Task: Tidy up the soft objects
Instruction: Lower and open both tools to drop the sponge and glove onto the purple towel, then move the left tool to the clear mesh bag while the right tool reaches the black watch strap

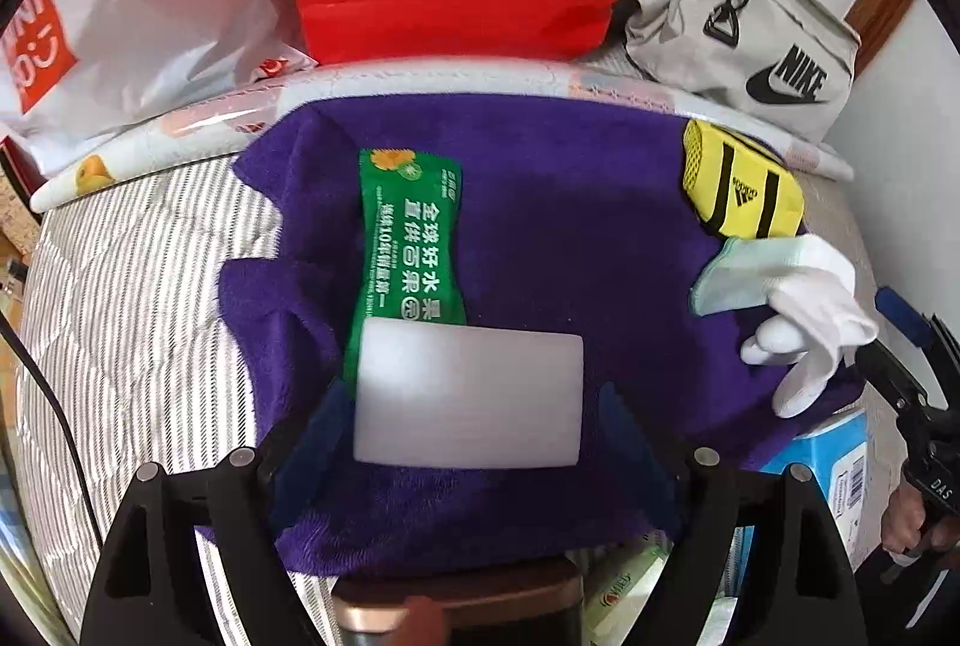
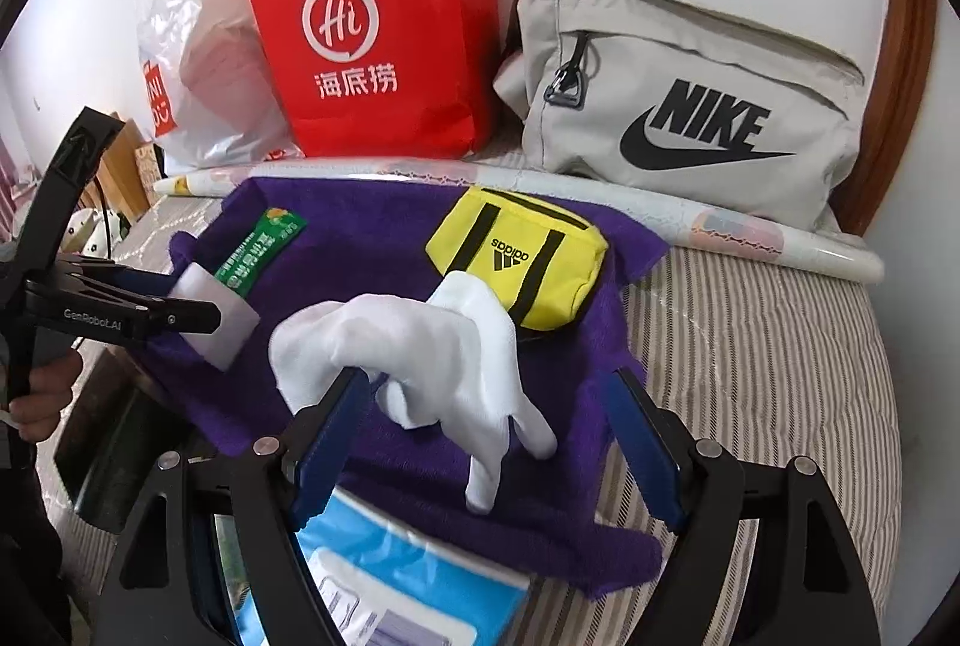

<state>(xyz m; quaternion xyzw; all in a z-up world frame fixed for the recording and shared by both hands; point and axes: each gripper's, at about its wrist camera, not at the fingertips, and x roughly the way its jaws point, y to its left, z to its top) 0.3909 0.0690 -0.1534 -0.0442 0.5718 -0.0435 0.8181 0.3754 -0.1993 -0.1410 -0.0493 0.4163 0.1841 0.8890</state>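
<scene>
A purple towel (image 1: 540, 226) lies spread on the striped bed; it also shows in the right wrist view (image 2: 372, 250). On it lie a green packet (image 1: 411, 238), a white foam block (image 1: 468, 394), a yellow Adidas pouch (image 1: 741, 190) and a white glove (image 1: 798, 298). My left gripper (image 1: 474, 436) is open, its jaws either side of the white block, which overlaps the packet's near end. My right gripper (image 2: 486, 442) is open around the glove (image 2: 444, 346); the pouch (image 2: 522, 256) lies just beyond it. The left gripper (image 2: 174, 313) shows at the left by the block (image 2: 216, 322).
A red paper bag (image 2: 378, 45), a white plastic bag (image 2: 198, 63) and a grey Nike bag (image 2: 684, 99) stand against the wall behind a rolled sheet (image 2: 720, 220). A blue-and-white pack (image 2: 396, 574) lies under the towel's near edge. Striped bedding (image 2: 768, 358) extends right.
</scene>
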